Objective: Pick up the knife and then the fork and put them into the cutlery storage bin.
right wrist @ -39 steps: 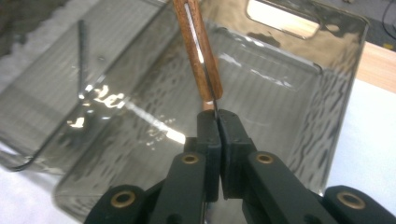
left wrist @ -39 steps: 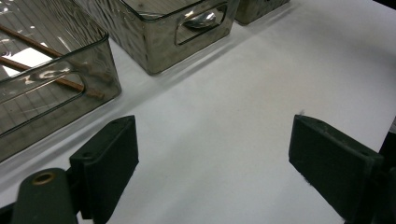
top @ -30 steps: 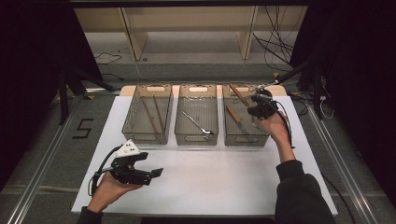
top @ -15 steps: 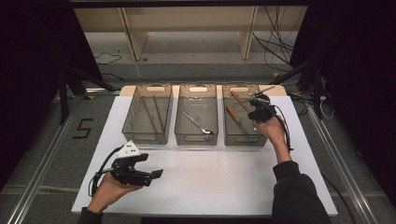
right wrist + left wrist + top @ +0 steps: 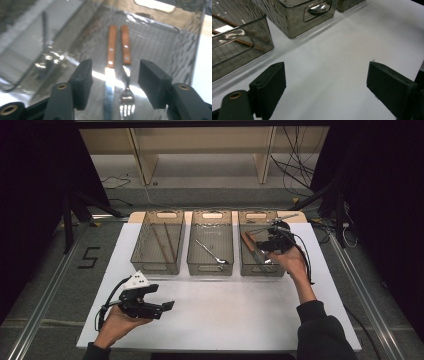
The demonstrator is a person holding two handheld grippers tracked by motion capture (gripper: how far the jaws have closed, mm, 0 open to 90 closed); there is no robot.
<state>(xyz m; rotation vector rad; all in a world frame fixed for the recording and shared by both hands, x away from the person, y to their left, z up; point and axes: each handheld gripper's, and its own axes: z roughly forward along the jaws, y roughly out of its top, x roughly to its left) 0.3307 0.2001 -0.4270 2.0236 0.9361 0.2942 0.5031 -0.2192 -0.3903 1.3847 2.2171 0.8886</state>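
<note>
My right gripper hangs over the right bin. Its jaws have just been opening and stand apart in the right gripper view, pressing on nothing. Below them, on the bin floor, a wooden-handled knife and a wooden-handled fork lie side by side. My left gripper rests low over the white table at the near left. In the left gripper view its jaws are wide open with bare table between them.
Three clear grey bins stand in a row at the far side. The left bin holds chopsticks, and the middle bin holds a metal spoon. Dark drapes and floor rails flank the table.
The right gripper has edged slightly toward the near side of the right bin. The left hand and its gripper have stayed where they were.
</note>
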